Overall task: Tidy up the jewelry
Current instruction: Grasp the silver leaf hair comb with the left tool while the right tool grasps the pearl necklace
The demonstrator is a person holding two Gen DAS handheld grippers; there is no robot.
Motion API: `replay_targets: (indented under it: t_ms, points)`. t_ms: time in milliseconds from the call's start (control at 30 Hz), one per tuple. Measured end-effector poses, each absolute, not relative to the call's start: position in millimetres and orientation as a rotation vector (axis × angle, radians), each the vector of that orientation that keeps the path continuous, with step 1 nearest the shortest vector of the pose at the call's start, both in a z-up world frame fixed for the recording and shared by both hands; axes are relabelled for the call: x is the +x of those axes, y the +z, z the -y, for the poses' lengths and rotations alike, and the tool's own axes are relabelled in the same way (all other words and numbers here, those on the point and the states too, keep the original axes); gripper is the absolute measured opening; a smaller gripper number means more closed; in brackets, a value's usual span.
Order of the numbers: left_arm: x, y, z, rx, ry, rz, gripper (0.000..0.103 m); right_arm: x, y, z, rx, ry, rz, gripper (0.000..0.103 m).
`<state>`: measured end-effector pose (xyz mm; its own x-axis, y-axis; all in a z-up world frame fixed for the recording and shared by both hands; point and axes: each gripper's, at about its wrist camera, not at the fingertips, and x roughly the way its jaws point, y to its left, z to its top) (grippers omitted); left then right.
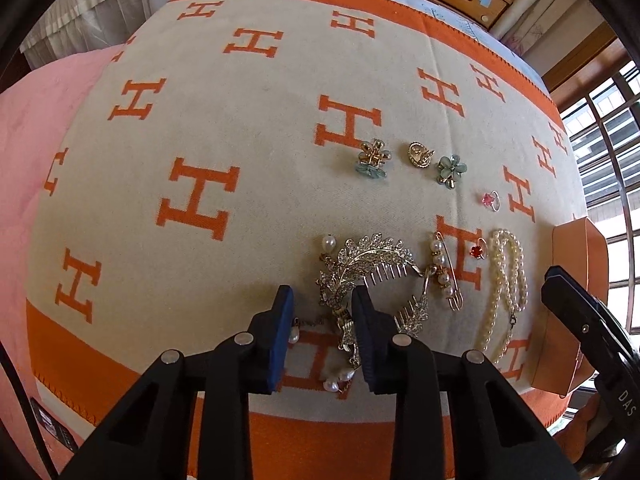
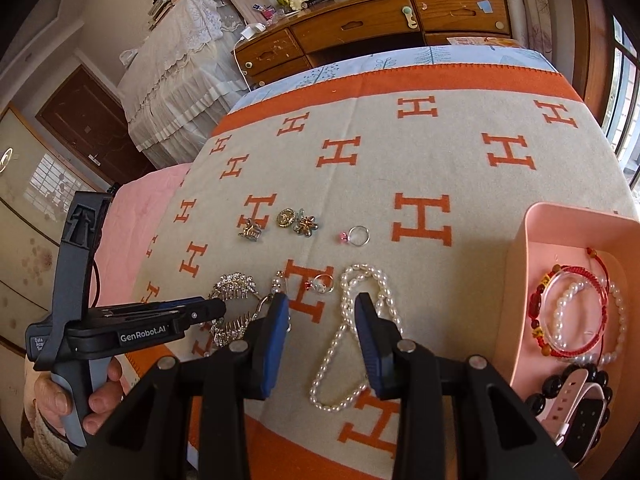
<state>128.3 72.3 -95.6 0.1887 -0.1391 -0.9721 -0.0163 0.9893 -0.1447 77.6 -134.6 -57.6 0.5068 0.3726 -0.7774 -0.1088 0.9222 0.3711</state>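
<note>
Jewelry lies on a beige blanket with orange H marks. My left gripper points steeply down over a rhinestone leaf hair comb. Its jaws stand apart; a glittering end of the comb sits between them against the right pad, with a gap to the left pad. Small pearl drops lie beside it. My right gripper is open, its fingers straddling a pearl necklace that rests on the blanket. A pink box at the right holds several bracelets and a watch.
Further back lie two flower clips, a gold brooch, a pink-stone ring, a red-stone ring and a pearl pin. A hand holds the left gripper's handle. A wooden dresser stands beyond the bed.
</note>
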Motion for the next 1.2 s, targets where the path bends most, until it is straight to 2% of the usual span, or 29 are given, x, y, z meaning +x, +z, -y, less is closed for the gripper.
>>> replay_targets:
  t_ms: [133,433,667,733,867,1200]
  points:
    - [130,-95,-62,-0.084,-0.079,-1.392,0.023,78,-58,137,0.298,0.291,-1.003,0.035]
    - [127,-97,-47,-0.053,-0.083,-1.418,0.022,88,-55,150,0.293,0.218,-1.014,0.035]
    - [130,-97,-42,-0.03,-0.082,-1.397,0.022,109,-67,149,0.258,0.18,-1.111,0.035]
    - [132,-96,-42,-0.032,-0.083,-1.392,0.016,115,-73,150,0.263,0.174,-1.144,0.035]
    - [137,-95,-49,-0.069,-0.099,-1.395,0.015,124,-79,149,0.268,0.171,-1.195,0.035]
    - [144,-97,-45,0.016,-0.106,-1.42,0.015,130,-84,126,-0.004,0.162,-1.244,0.035]
